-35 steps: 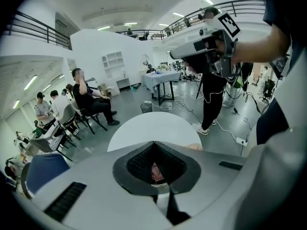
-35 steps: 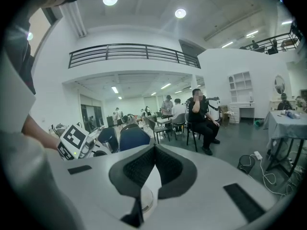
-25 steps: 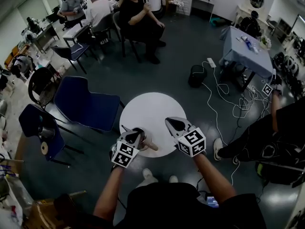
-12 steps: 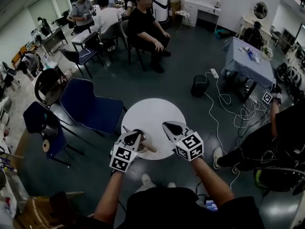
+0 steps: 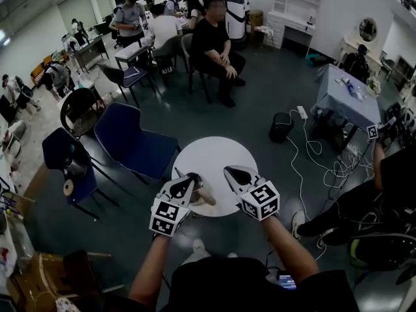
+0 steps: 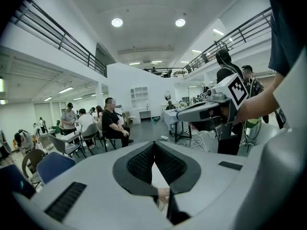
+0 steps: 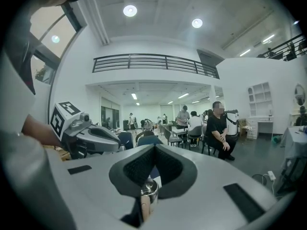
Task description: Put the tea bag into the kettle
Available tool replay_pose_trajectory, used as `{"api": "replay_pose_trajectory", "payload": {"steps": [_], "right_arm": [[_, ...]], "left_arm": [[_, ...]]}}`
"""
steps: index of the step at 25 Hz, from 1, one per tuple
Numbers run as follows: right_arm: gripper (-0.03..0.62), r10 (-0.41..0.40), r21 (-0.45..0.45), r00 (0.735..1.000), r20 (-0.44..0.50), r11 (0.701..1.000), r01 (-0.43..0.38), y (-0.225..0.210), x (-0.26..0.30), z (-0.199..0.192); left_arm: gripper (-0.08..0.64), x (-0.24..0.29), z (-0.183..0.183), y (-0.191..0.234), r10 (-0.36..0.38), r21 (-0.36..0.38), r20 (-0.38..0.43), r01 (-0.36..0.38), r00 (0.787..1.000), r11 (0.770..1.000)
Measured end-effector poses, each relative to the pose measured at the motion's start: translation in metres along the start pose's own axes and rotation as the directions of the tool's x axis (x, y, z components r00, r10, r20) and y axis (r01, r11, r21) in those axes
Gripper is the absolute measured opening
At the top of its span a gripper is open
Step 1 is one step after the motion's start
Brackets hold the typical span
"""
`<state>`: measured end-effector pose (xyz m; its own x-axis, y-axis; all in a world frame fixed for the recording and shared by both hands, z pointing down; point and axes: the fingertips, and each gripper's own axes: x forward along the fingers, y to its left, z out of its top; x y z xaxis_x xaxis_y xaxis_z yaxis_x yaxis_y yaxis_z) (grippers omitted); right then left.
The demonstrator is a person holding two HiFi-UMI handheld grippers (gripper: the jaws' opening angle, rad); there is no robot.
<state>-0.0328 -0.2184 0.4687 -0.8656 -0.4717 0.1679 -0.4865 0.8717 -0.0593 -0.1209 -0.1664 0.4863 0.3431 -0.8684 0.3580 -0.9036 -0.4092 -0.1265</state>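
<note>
Now: left gripper (image 6: pixel 154 145) has its jaws closed, the ribbed pads meeting at the tip with nothing visibly clamped. A small pale piece shows in the gap behind the pads; I cannot tell what it is. Right gripper (image 7: pixel 154 146) is the same, with jaws together and empty. Through the gap behind its pads the kettle (image 7: pixel 149 188) is visible: a shiny metal body with a pale wooden handle pointing toward the camera.

From the head view, both grippers are held side by side over the near edge of a round white table (image 5: pixel 209 149), marker cubes toward the person. The left tip hangs directly over the kettle and hides part of it. The right tip is just beside it, to the right. The kettle stands upright on the table's near-left part. The tea bag cannot be picked out in any view.

Further out is a dark floor. A blue chair (image 5: pixel 135 145) stands left of the table, and a black bin (image 5: pixel 281 127) and loose white cables (image 5: pixel 311 155) lie to the right. A seated person in black (image 5: pixel 218 44) is beyond.
</note>
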Motion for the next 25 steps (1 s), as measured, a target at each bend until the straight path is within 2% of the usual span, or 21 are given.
{"api": "replay_pose_trajectory", "payload": {"steps": [12,25], "right_arm": [[0.017,0.078,-0.029,0.997,0.028,0.997,-0.077,0.033,-0.032,0.007],[0.017,0.129,-0.042,0.991,0.022,0.991,-0.128,0.044,-0.068,-0.001]], "left_arm": [[0.017,-0.049,0.016,-0.03,0.095,-0.054,0.09,-0.09,0.991,0.994],[0.016,-0.069,0.014,-0.069,0.14,-0.107,0.106,-0.129,0.984,0.986]]}}
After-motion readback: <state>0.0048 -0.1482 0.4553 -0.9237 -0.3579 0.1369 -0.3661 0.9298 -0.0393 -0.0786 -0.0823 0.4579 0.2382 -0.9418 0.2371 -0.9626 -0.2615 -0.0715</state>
